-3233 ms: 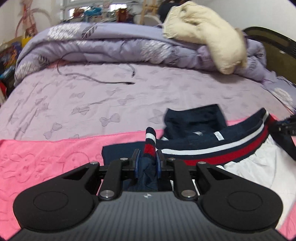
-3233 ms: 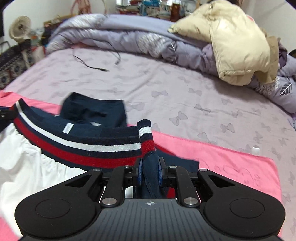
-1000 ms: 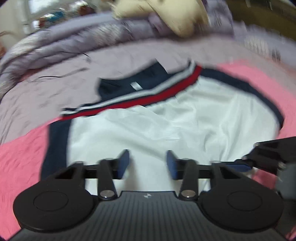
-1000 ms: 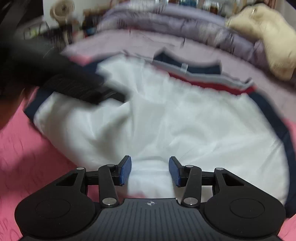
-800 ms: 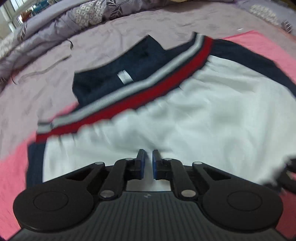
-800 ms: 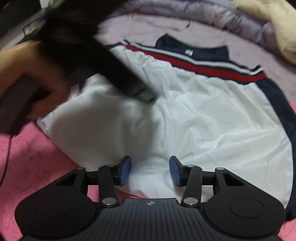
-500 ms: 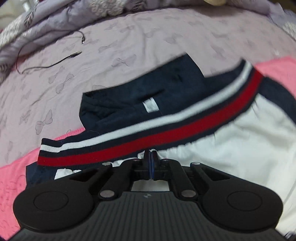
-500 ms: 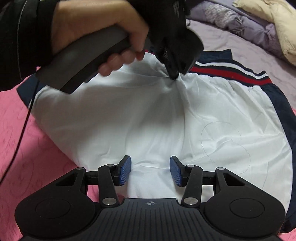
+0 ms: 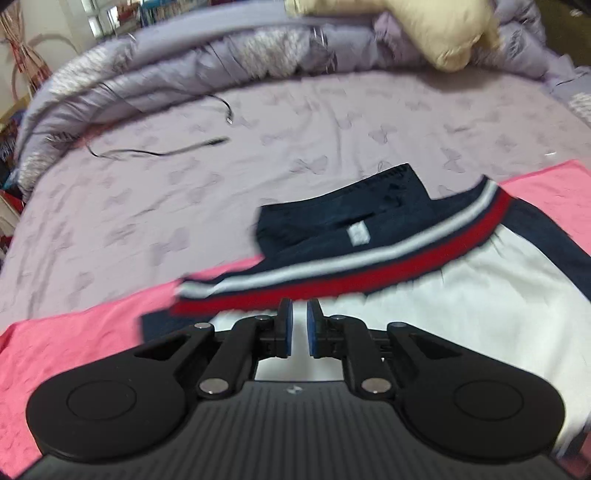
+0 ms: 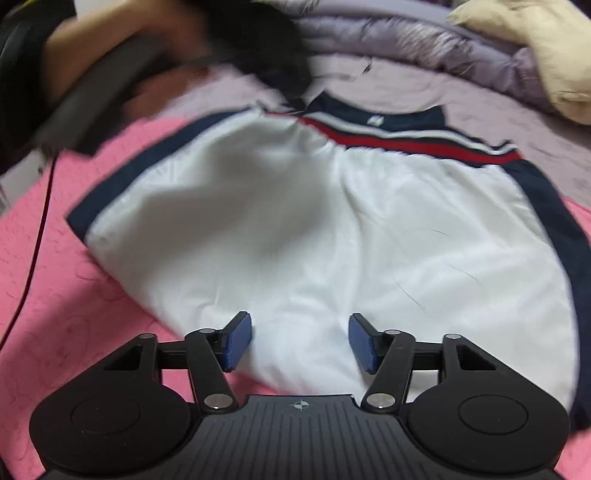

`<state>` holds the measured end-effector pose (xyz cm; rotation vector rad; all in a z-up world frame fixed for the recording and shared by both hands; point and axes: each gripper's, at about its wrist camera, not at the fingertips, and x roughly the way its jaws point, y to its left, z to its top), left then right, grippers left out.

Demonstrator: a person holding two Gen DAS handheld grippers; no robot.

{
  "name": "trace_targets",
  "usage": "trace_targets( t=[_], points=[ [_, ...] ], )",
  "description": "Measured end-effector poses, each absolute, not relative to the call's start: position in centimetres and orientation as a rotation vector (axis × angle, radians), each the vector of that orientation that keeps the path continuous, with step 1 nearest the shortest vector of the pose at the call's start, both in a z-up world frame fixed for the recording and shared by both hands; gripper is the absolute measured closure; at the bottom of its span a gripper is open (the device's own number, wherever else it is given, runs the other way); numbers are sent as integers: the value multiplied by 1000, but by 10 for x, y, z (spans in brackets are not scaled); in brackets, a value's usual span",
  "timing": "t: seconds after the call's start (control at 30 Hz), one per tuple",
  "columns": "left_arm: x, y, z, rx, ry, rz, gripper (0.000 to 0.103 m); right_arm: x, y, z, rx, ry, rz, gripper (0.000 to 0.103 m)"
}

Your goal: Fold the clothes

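Note:
A jacket (image 10: 314,221) lies inside out on a pink towel (image 10: 74,314), its white lining up, with navy edges and a red, white and navy striped band (image 9: 369,266) at the far side. My left gripper (image 9: 298,306) hovers just short of that band. Its jaws are opening, a narrow gap shows, and nothing is between the pads. My right gripper (image 10: 301,325) hangs over the near edge of the white lining. Its jaws are opening wide and the pads do not press the cloth. In the right wrist view, the hand (image 10: 110,37) holding the left gripper is a blur at top left.
The towel (image 9: 74,339) covers the near part of a lilac bed sheet (image 9: 332,122). A black cable (image 9: 159,151) lies on the sheet at far left. A rolled quilt (image 9: 184,62) and a beige padded garment (image 9: 424,29) are piled along the back.
The left gripper, shut at the lining by the striped band half a second ago, has parted slightly and lifted away. The right jaws have spread wider. The left hand has drawn toward the far left.

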<state>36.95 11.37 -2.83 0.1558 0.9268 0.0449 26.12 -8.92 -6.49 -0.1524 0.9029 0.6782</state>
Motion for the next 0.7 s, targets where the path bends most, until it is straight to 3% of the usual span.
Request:
trace_targets(
  t=[0.07, 0.1, 0.27, 0.37, 0.5, 0.7],
  points=[
    [319, 136, -15, 156, 891, 58, 59, 246, -120, -61, -94, 873, 646, 34],
    [292, 147, -9, 149, 875, 72, 56, 242, -138, -62, -54, 869, 614, 33],
    [166, 168, -15, 202, 833, 195, 56, 224, -232, -71, 162, 900, 369, 32],
    [125, 166, -37, 142, 890, 113, 52, 233, -260, -73, 235, 886, 302, 21],
    [127, 186, -63, -272, 932, 108, 51, 265, -271, -93, 499, 916, 218, 20],
    [158, 190, -85, -503, 887, 218, 48, 290, -266, -113, 684, 898, 138, 14]
  ],
)
